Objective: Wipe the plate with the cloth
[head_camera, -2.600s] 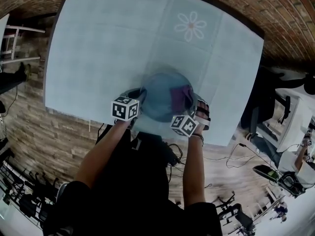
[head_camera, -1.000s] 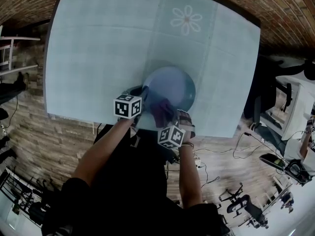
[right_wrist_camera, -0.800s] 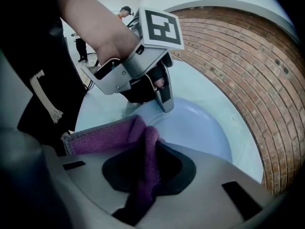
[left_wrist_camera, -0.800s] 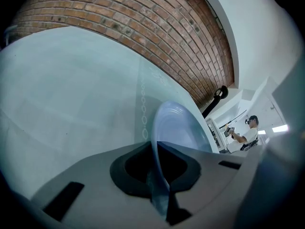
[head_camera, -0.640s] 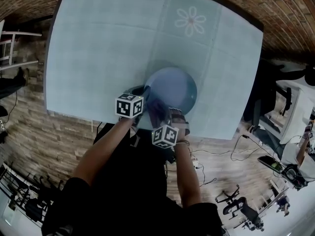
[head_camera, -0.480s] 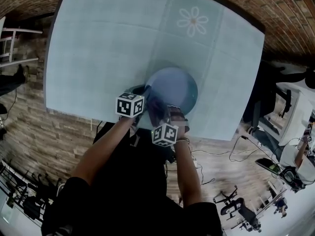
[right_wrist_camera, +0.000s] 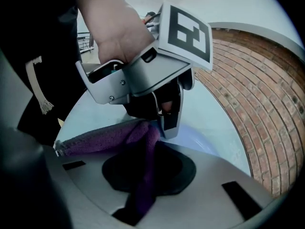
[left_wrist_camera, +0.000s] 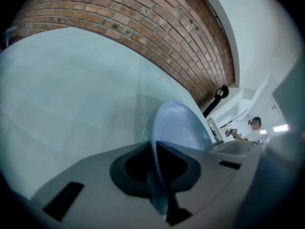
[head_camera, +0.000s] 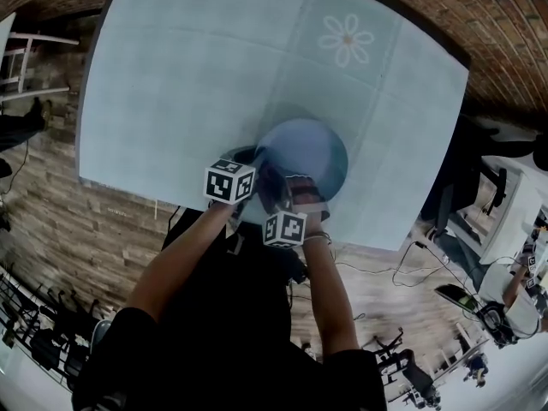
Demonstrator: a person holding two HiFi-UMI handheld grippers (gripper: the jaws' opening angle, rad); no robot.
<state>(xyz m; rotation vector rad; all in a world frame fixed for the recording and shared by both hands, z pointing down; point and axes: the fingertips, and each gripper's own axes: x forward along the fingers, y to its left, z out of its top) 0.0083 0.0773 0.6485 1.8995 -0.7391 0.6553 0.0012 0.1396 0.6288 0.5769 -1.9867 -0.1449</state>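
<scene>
A pale blue plate [head_camera: 310,154] sits near the front edge of the table. My left gripper [head_camera: 248,163] is shut on its left rim. In the left gripper view the plate [left_wrist_camera: 178,125] runs edge-on between the jaws of the left gripper [left_wrist_camera: 156,151]. My right gripper [head_camera: 288,192] is over the near left part of the plate, shut on a purple cloth [head_camera: 276,185]. In the right gripper view the cloth [right_wrist_camera: 143,142] hangs from the right gripper [right_wrist_camera: 148,149] onto the plate [right_wrist_camera: 195,140], close under the left gripper's body [right_wrist_camera: 143,75].
The table [head_camera: 188,75] has a light blue cover with a white flower print [head_camera: 347,39]. Its front edge [head_camera: 163,200] lies just below the grippers. Wooden floor, chairs and cables surround it. A person [left_wrist_camera: 255,125] stands far off.
The right gripper has carried the cloth from the plate's right side across to its near left, close to the left gripper, rolling as it went. The left gripper and plate have stayed put.
</scene>
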